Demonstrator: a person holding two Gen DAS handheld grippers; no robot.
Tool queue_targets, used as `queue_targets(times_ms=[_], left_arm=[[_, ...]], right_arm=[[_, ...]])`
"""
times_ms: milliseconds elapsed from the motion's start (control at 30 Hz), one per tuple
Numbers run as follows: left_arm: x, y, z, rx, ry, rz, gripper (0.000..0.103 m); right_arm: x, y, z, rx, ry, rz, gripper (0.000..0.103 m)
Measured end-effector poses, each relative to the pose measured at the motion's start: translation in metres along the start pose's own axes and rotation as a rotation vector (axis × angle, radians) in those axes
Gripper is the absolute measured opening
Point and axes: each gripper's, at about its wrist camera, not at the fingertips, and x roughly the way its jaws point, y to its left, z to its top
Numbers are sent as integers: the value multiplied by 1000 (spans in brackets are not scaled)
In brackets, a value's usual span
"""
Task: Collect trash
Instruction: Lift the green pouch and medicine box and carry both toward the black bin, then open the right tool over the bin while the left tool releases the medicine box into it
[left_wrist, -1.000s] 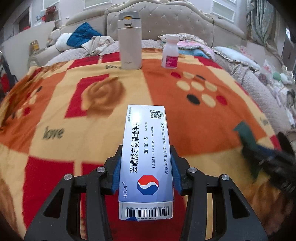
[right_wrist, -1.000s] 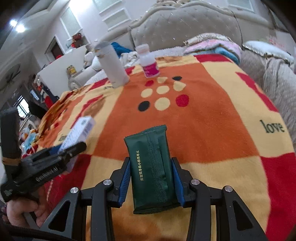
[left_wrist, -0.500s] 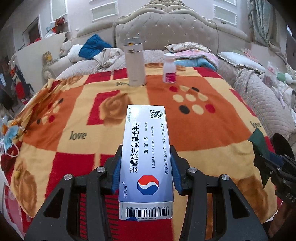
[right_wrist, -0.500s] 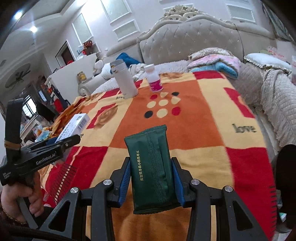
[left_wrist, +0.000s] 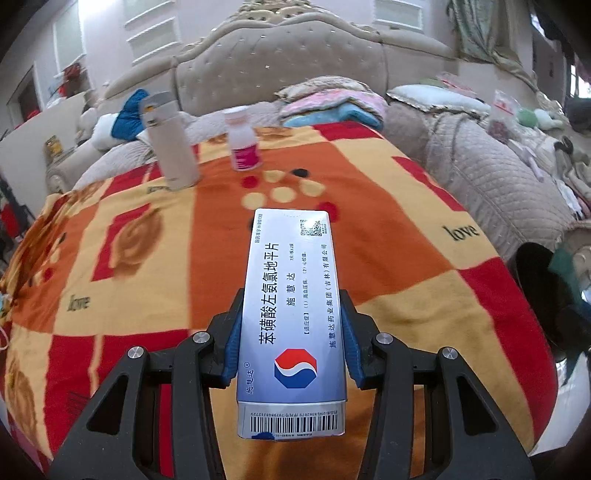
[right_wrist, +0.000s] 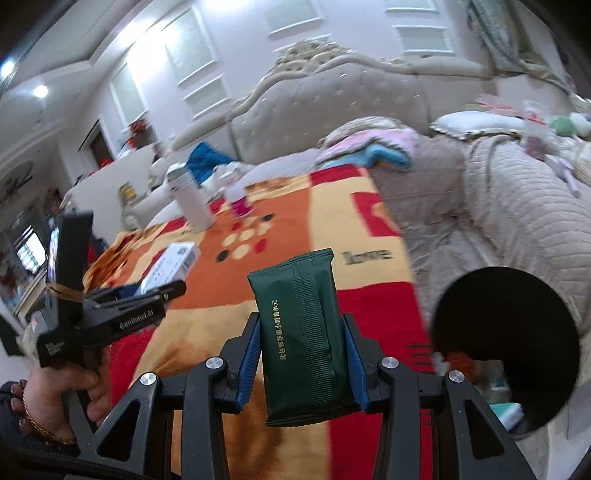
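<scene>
- Left gripper (left_wrist: 291, 354): jaws clamped on the long sides of the medicine box (left_wrist: 291, 306), near its barcode end; box held above the near part of the blanket (left_wrist: 155, 229) on the bed.
- Box judged light, thin card, probably empty; stiff along its edges, crushable across its flat faces. Side hold suits it.
- Right gripper (right_wrist: 303, 354): jaws closed on the green packet (right_wrist: 301, 332) at mid-length, held clear of the blanket.
- Packet judged light, soft, slick film; may slip or buckle. Hold its body, not the crimped ends.
- Black bin (right_wrist: 506, 339) sits low at right, beside the bed; likely drop point.
</scene>
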Motion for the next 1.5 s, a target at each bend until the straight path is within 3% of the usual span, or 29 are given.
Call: queue_targets(times_ms=[267,500,767,933,1067,1200,1500], left_arm=[[16,-40,2,48,8,-57,43],[24,-76,13,104,-3,-103,43],[29,-126,20,200,-12,-175,43],[32,-174,22,294,27,-464,43],[32,-203,22,353,19,-640,43],[39,-217,25,361,49,-699,43],[45,-223,29,322,91,-743,43]], right_arm=[[-32,-48,2,54,-118,-207,40],[-39,-95,12,153,-168,-354,40],[-36,-134,8,225,-119,-455,40],[-29,-148,1,254,-52,-504,40],[-23,-153,-5,258,-6,-549,40],[-15,-155,-12,270,51,-582,40],[-12,-144,-15,282,51,-608,40]])
